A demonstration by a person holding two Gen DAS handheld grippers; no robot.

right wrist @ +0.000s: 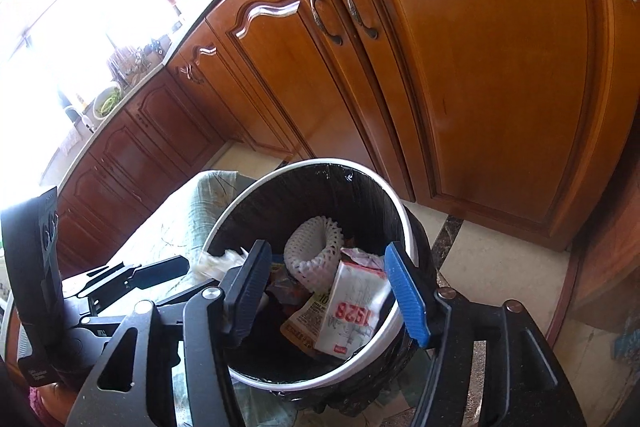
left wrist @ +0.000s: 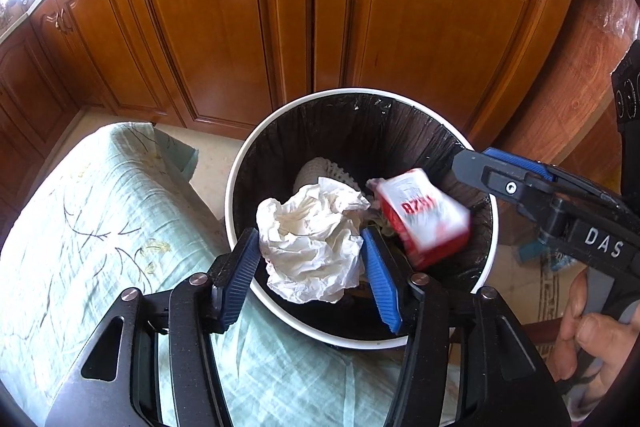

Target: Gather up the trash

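Note:
A white bin point(left wrist: 240, 187) with a black liner stands on the floor by the cabinets. My left gripper point(left wrist: 310, 259) is shut on a crumpled white paper ball point(left wrist: 312, 247) and holds it over the bin's near rim. A red and white carton point(left wrist: 424, 219), blurred, is in mid-air inside the bin just below my right gripper point(left wrist: 472, 163). In the right wrist view my right gripper point(right wrist: 332, 291) is open and empty above the bin point(right wrist: 408, 227), with the carton point(right wrist: 352, 315), a white foam net point(right wrist: 316, 247) and wrappers below it.
Wooden cabinet doors point(left wrist: 224, 27) stand right behind the bin. A surface covered with pale green cloth point(left wrist: 80, 227) lies to the bin's left. Tiled floor point(right wrist: 500, 267) runs to the right. A countertop with dishes point(right wrist: 108, 99) is at the far left.

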